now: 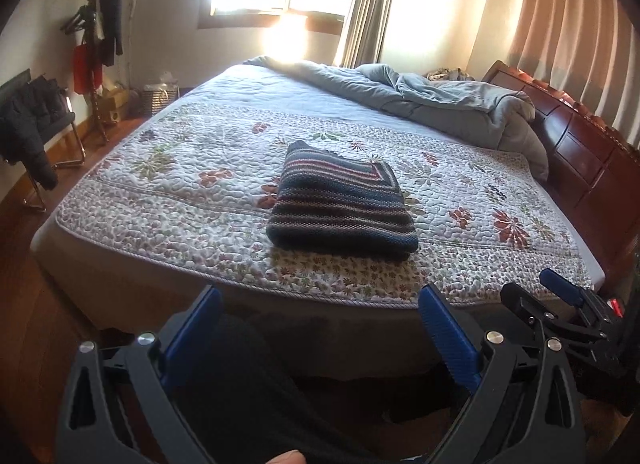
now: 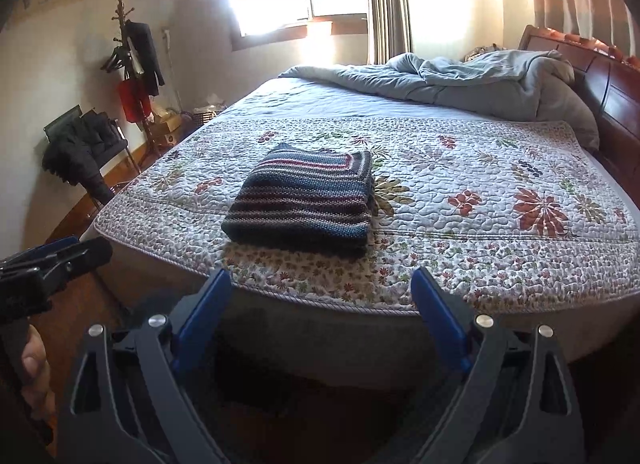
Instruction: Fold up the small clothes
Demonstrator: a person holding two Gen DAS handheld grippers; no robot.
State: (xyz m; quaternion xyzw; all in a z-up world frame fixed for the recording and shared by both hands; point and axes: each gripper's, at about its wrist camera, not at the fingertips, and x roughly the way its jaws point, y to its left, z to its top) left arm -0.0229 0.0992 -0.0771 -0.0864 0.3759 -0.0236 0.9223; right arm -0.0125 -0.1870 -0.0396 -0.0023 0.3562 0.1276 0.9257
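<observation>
A dark blue striped knit garment [image 1: 340, 203] lies folded into a thick rectangle on the floral quilt [image 1: 180, 183] near the bed's front edge; it also shows in the right wrist view [image 2: 304, 199]. My left gripper [image 1: 320, 304] is open and empty, held back off the bed's edge, below the garment. My right gripper [image 2: 322, 284] is open and empty, also off the bed's edge in front of the garment. The right gripper shows at the right of the left wrist view [image 1: 560, 296], and the left gripper at the left of the right wrist view [image 2: 60, 256].
A rumpled grey duvet [image 1: 440, 103] is heaped at the far side of the bed, against a wooden headboard [image 1: 580, 143]. A coat rack [image 1: 96, 43] and a chair with a dark jacket [image 1: 28, 123] stand at the left on the wooden floor.
</observation>
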